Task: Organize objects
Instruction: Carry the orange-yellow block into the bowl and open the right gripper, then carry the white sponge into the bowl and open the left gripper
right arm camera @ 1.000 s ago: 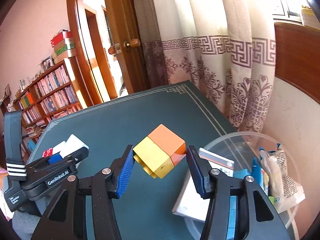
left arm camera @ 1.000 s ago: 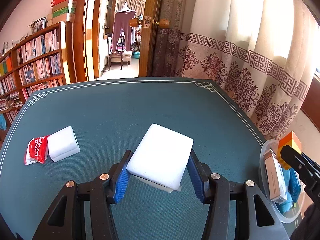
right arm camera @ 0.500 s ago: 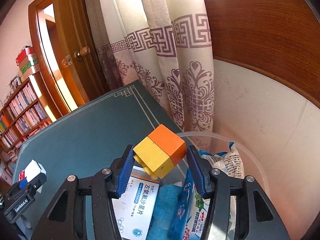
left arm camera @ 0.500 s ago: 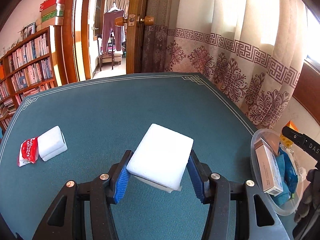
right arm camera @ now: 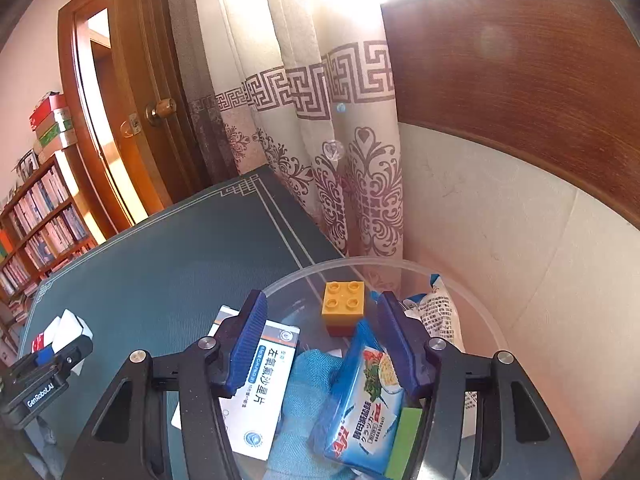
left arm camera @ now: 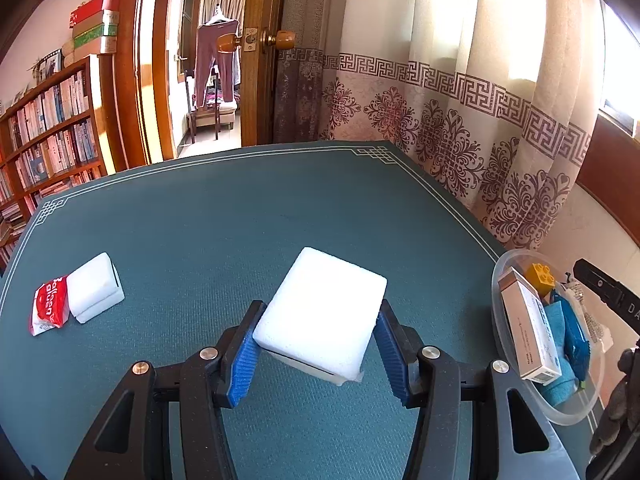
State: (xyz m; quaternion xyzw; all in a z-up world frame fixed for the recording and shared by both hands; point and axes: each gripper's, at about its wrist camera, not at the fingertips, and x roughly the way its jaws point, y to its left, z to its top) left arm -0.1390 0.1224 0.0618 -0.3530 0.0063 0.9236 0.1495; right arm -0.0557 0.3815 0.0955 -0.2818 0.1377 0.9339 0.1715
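Note:
My left gripper (left arm camera: pixel 316 354) is shut on a white foam block (left arm camera: pixel 322 316) and holds it above the green table (left arm camera: pixel 224 220). My right gripper (right arm camera: pixel 324 340) is open and empty over a clear plastic bowl (right arm camera: pixel 472 300) at the table's right edge. A yellow and orange toy brick (right arm camera: pixel 344 308) lies in the bowl beyond the fingertips; it also shows in the left wrist view (left arm camera: pixel 540 276). The bowl (left arm camera: pixel 500 320) also holds a white medicine box (right arm camera: pixel 256 384), a blue cloth (right arm camera: pixel 304 400) and a blue cracker packet (right arm camera: pixel 364 408).
A second white foam block (left arm camera: pixel 94 292) and a red packet (left arm camera: pixel 48 310) lie at the table's left side. A curtain (left arm camera: pixel 460 120) and wall stand right of the table. A bookshelf (left arm camera: pixel 44 136) and an open door (left arm camera: pixel 264 60) stand behind.
My right gripper carried the toy brick over the bowl, opened and let it go; the brick now lies in the bowl. My left gripper still holds the foam block.

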